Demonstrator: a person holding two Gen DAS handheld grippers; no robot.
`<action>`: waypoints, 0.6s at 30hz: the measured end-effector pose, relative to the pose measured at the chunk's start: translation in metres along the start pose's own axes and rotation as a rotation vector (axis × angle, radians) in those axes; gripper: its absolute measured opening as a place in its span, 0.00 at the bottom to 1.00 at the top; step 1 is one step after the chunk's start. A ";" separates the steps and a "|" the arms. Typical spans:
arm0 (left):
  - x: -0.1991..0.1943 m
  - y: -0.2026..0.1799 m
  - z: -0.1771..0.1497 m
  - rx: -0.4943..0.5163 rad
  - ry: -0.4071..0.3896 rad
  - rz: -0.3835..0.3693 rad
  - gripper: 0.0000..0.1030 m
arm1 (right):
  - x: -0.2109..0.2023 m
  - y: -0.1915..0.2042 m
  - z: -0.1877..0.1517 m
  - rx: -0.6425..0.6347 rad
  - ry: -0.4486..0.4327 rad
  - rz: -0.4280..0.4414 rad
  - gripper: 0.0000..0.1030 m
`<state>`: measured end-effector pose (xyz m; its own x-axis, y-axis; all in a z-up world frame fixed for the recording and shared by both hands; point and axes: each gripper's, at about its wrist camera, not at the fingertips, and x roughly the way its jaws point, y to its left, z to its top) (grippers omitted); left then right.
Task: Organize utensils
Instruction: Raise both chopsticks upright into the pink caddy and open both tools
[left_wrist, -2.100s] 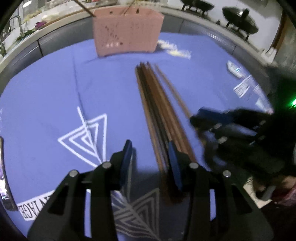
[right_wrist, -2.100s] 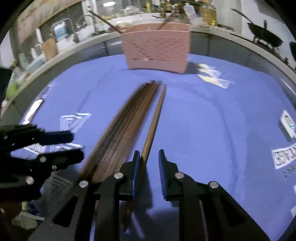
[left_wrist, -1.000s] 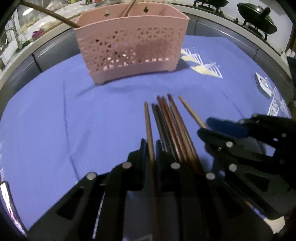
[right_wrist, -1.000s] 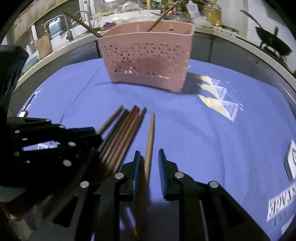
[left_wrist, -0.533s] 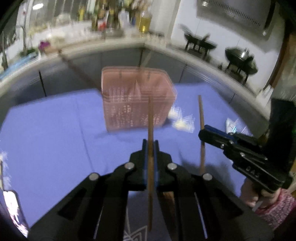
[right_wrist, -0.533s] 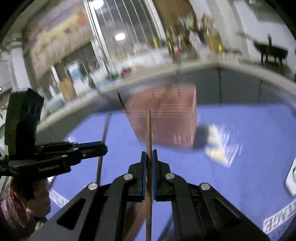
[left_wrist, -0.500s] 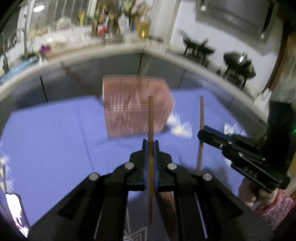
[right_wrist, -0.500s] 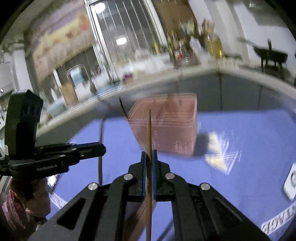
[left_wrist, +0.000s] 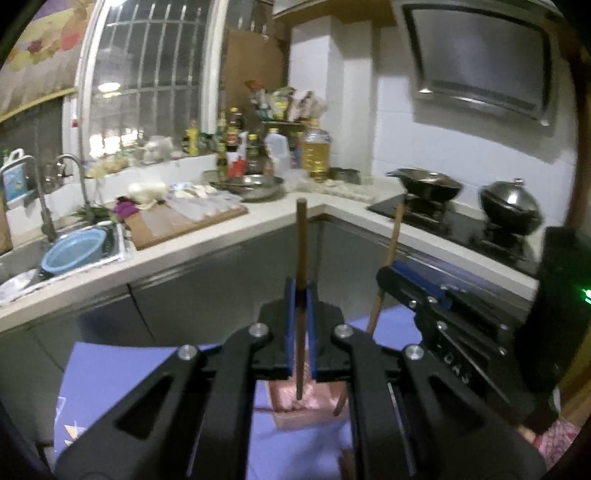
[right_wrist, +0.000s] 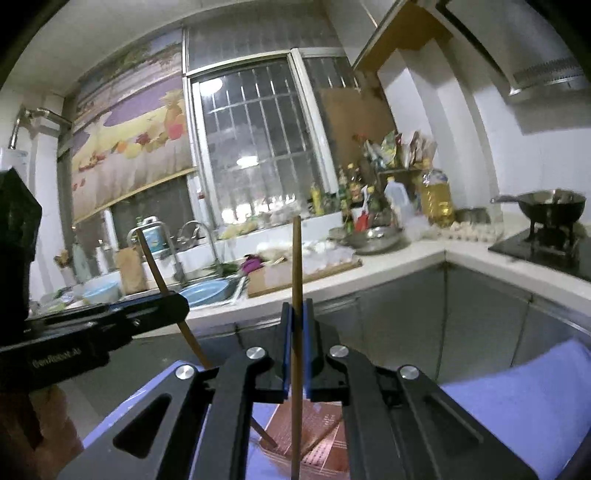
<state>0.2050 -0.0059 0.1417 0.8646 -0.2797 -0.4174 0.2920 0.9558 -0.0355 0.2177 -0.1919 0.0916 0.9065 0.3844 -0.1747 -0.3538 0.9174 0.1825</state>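
One chopstick (left_wrist: 301, 258) within each tool (left_wrist: 300, 295).

My left wrist view looks forward and level along its tongs (left_wrist: 300, 332), close above the pink basket (left_wrist: 306, 408), facing the kitchen corner. My right wrist view sits beside it, over its own tongs (right_wrist: 295, 347). Both share the sink (left_wrist: 79, 247), the oil bottle (right_wrist: 437, 201) and each other's tongs.

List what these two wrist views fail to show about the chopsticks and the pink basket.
- Pink perforated plastic basket: left wrist view, mostly hidden behind the left gripper; compartments unreadable.
- Brown wooden chopstick in the right gripper: right wrist view, lower end cut off by the bottom edge.
- Remaining chopsticks on the cloth: out of view.
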 end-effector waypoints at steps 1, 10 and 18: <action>0.009 0.003 -0.001 0.000 -0.006 0.020 0.05 | 0.009 -0.001 -0.003 -0.009 -0.001 -0.012 0.06; 0.093 0.009 -0.069 -0.028 0.255 0.045 0.13 | 0.051 -0.017 -0.070 0.038 0.219 -0.012 0.07; 0.023 0.015 -0.075 -0.090 0.129 0.045 0.37 | -0.013 -0.014 -0.072 0.122 0.153 0.012 0.44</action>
<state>0.1990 0.0090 0.0630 0.8146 -0.2275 -0.5336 0.2109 0.9731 -0.0930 0.1940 -0.2024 0.0218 0.8537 0.4147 -0.3149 -0.3253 0.8970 0.2993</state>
